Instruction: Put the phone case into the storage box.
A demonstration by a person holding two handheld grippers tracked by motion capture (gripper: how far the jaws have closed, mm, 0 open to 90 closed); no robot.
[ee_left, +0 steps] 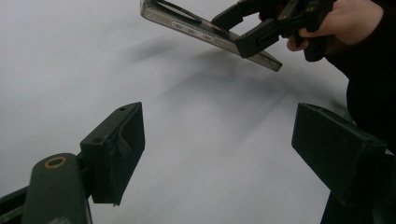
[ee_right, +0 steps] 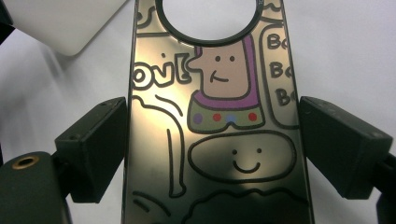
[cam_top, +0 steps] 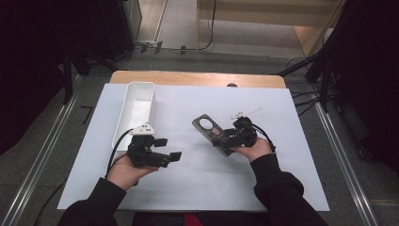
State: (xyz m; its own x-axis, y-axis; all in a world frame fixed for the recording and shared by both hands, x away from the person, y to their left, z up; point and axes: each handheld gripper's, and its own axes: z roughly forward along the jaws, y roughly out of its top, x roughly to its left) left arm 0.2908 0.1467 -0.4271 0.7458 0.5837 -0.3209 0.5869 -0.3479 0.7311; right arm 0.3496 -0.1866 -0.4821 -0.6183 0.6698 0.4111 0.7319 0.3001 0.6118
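Note:
A dark, glossy phone case with cartoon drawings and a round camera hole is held just above the white mat, tilted. My right gripper is shut on it, one jaw pressing each long edge. In the left gripper view the case and the right gripper show at the upper right, with a shadow under the case. My left gripper sits low over the mat at the left, pointing right toward the case. Its jaws stand wide open with nothing between them.
A white mat covers most of the wooden table. A long white bin stands at the back left, just behind the left gripper; its corner shows beyond the case. Dark stands and cables flank the table.

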